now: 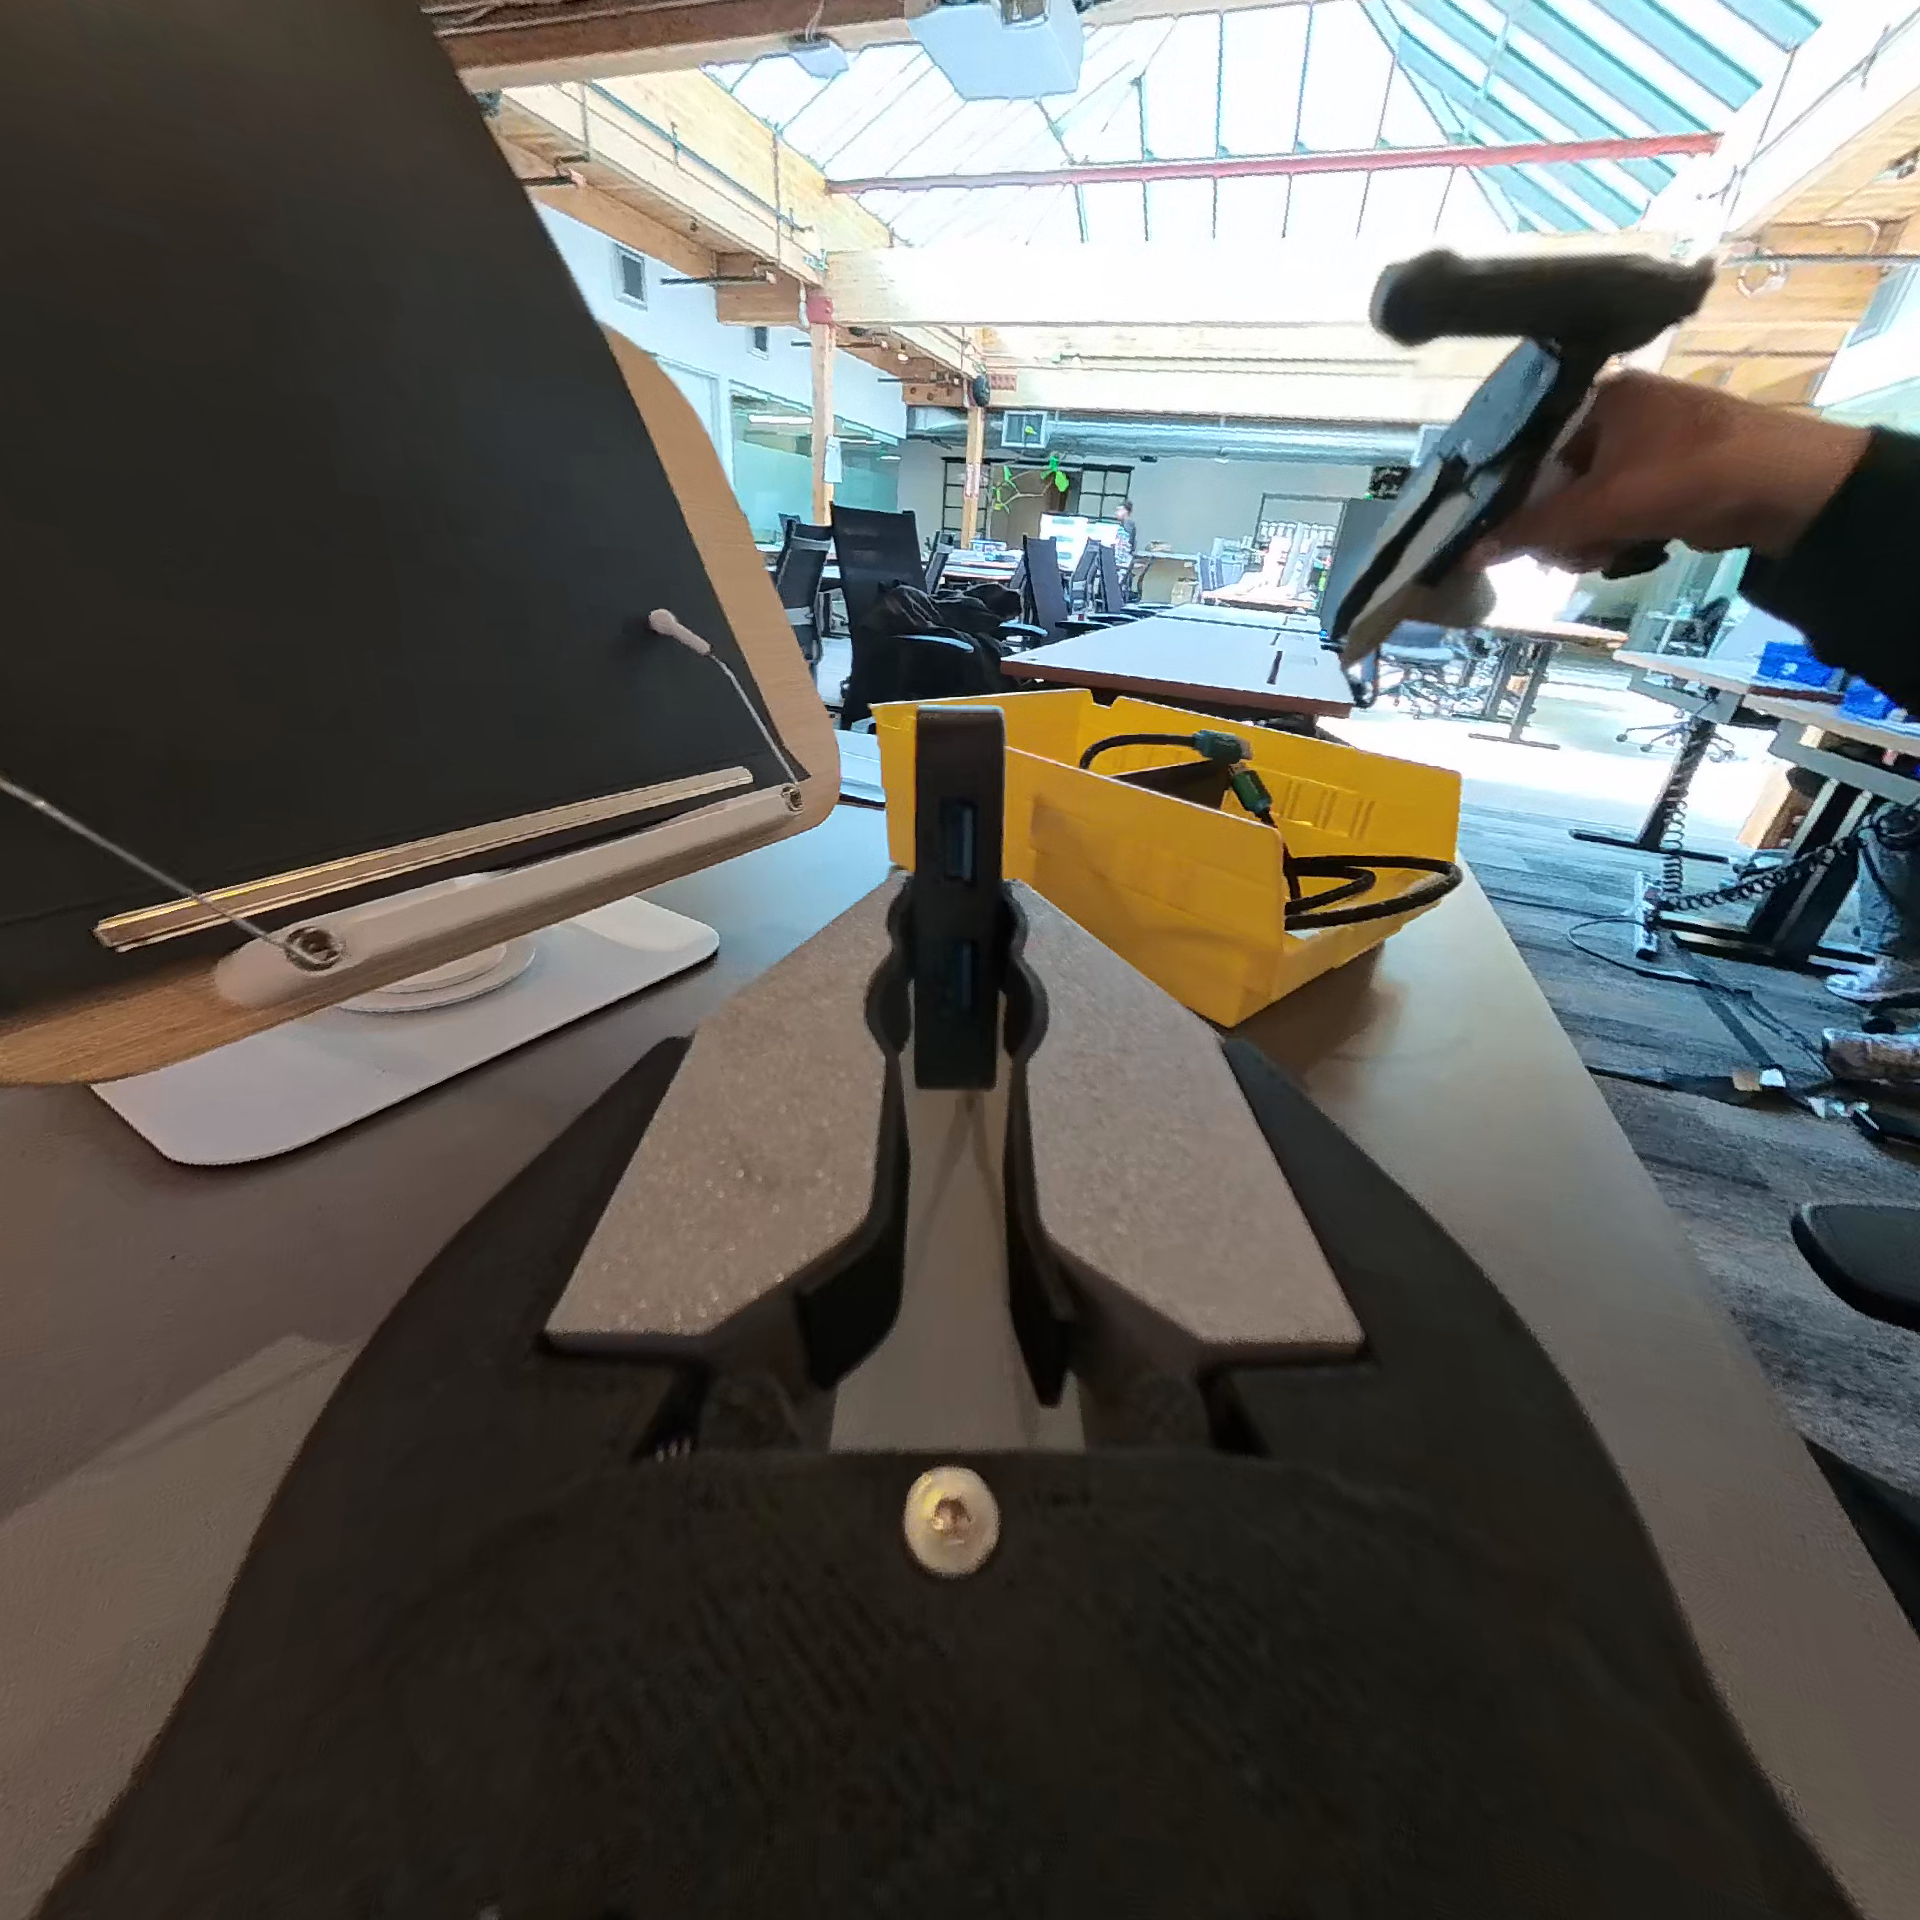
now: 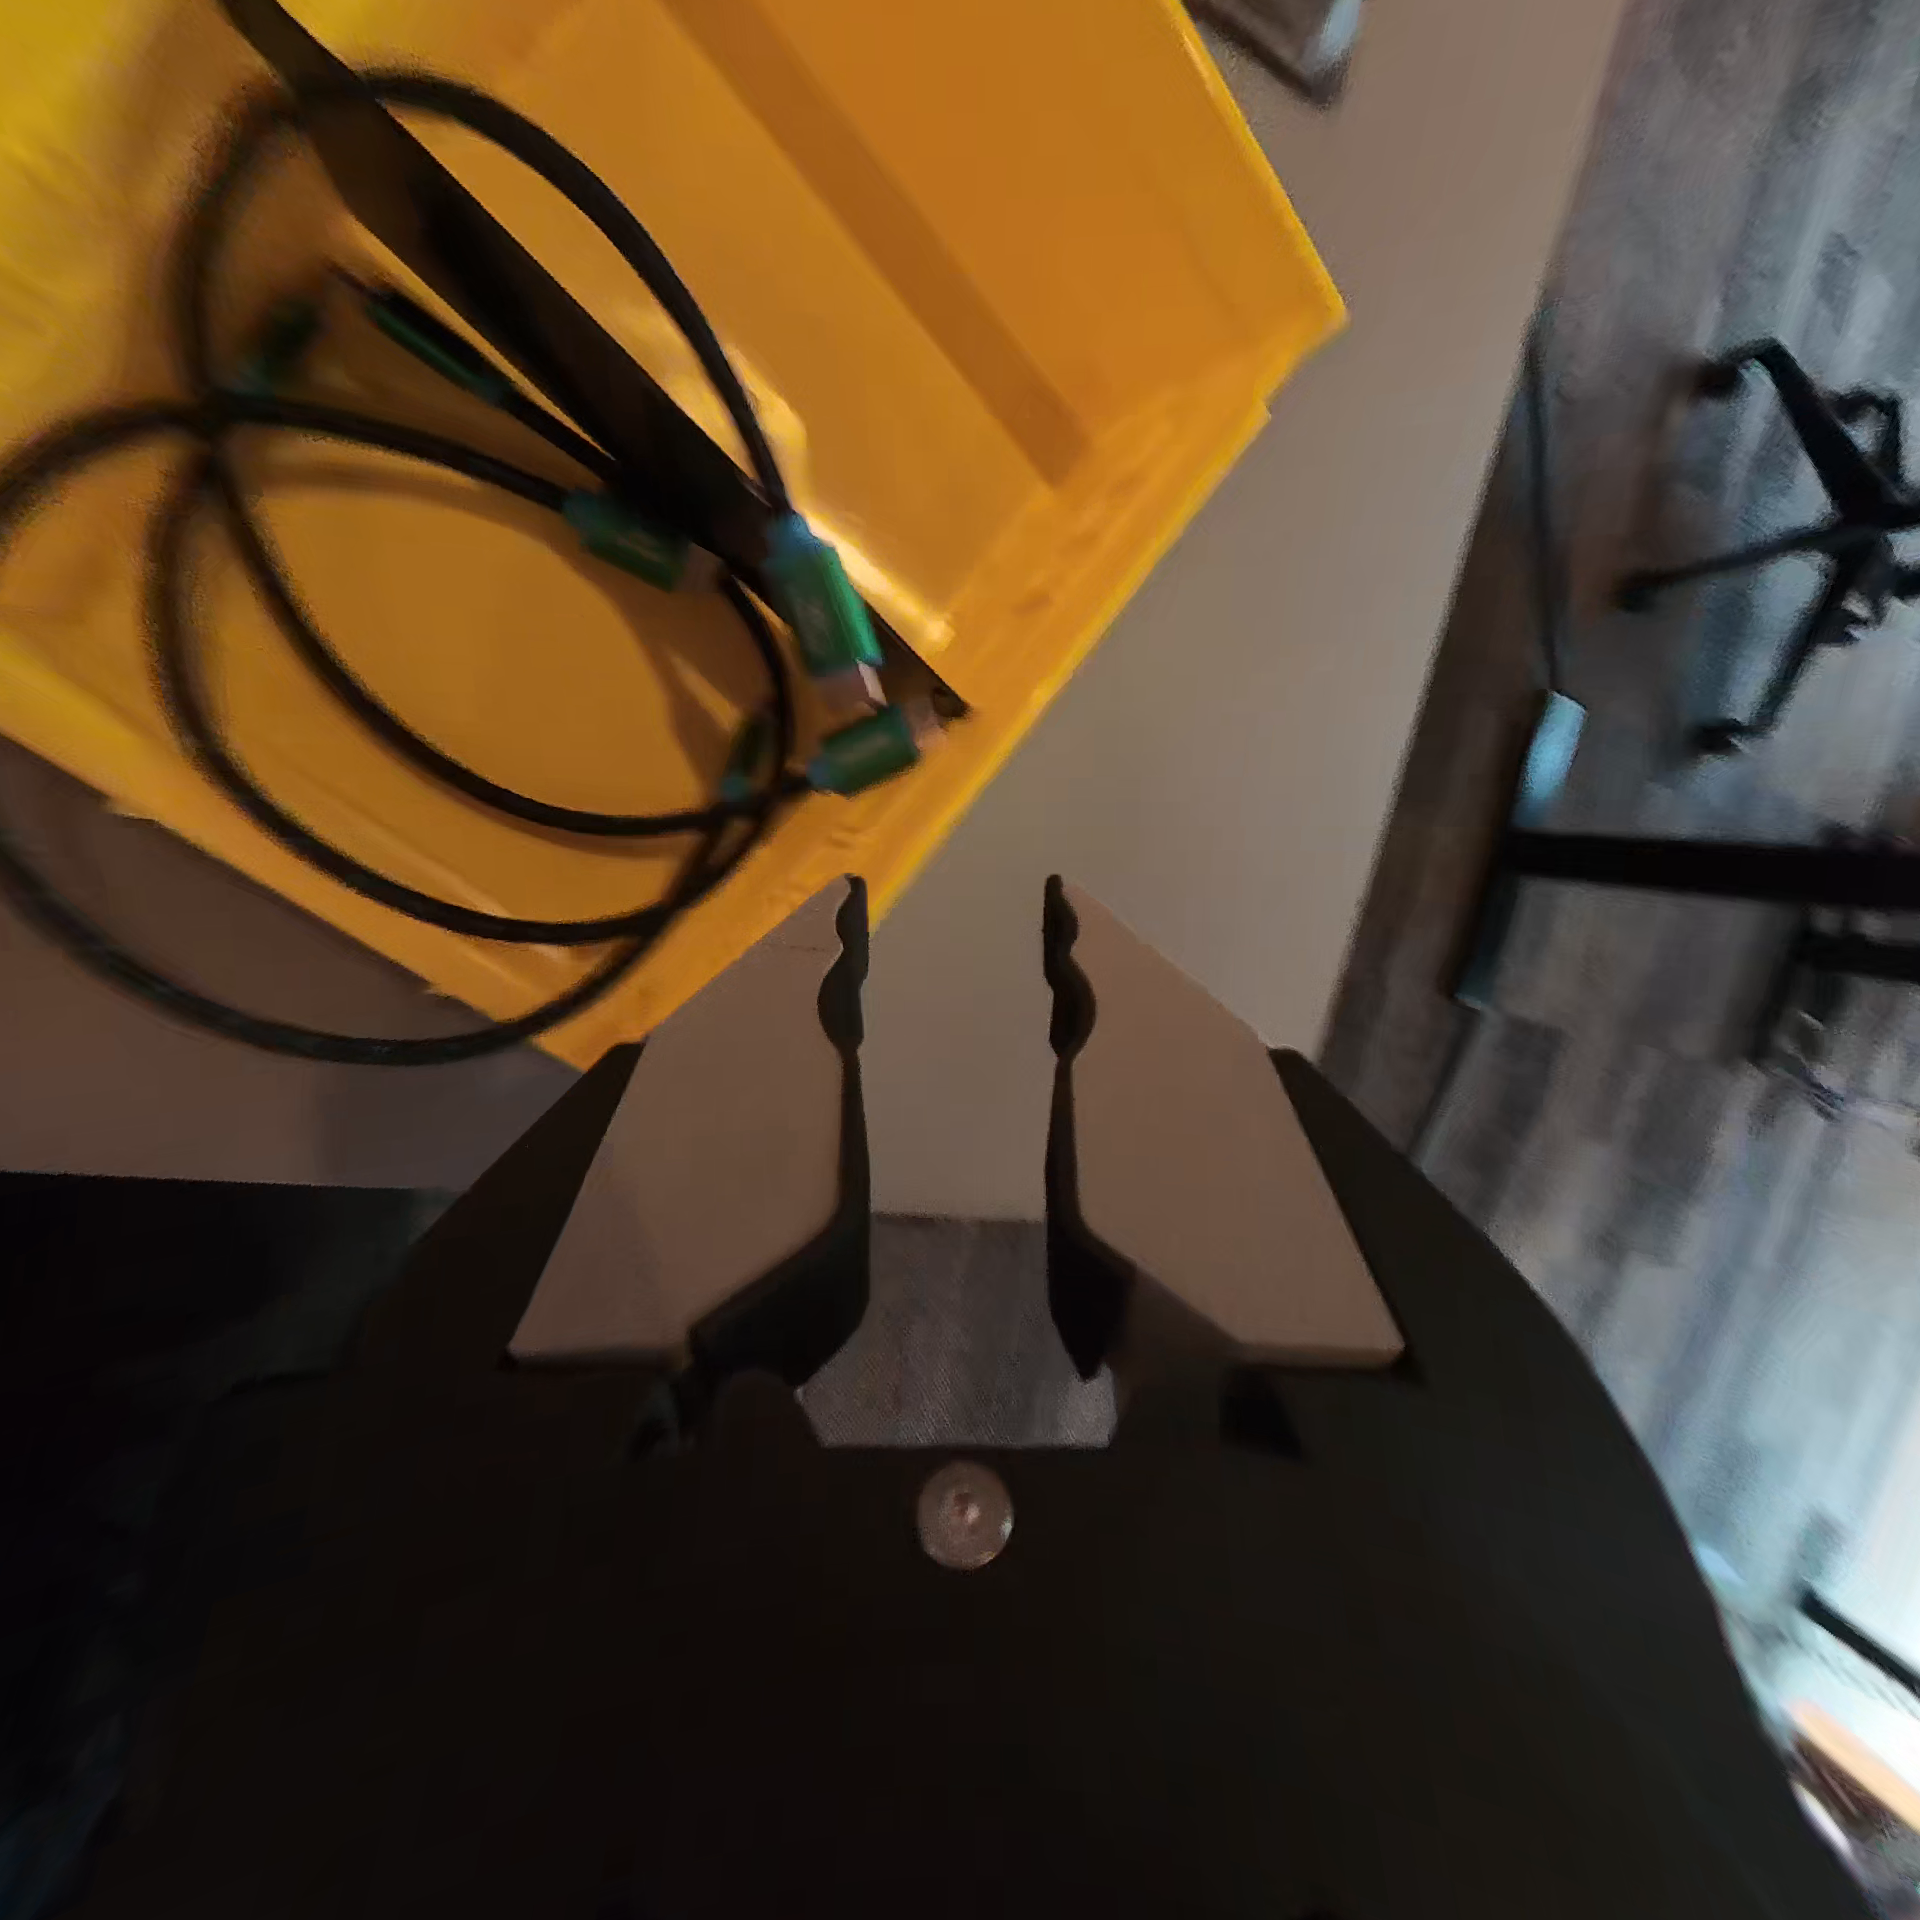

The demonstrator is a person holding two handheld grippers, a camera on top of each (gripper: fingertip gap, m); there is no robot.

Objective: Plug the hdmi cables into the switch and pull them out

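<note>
My left gripper (image 1: 957, 961) is shut on a slim black switch (image 1: 958, 831), held upright above the table with two blue ports facing me. My right gripper (image 2: 951, 914) is open and empty, hovering above the near corner of a yellow bin (image 2: 1039, 312). Black cables (image 2: 447, 727) with green plugs (image 2: 821, 603) lie coiled in that bin, one loop hanging over its edge. In the left wrist view the right gripper (image 1: 1382, 613) is held by a hand high above the yellow bin (image 1: 1143, 873), pointing down, and the cables (image 1: 1351, 883) show in the bin.
A dark monitor (image 1: 312, 468) on a white stand (image 1: 416, 1029) sits at the left of the table (image 1: 1455, 1143). The table's right edge drops to carpeted floor (image 2: 1714, 1143) with a chair base (image 2: 1808, 520). Office desks and chairs stand beyond. Across from one pair of fingers to the other is roughly 45 cm.
</note>
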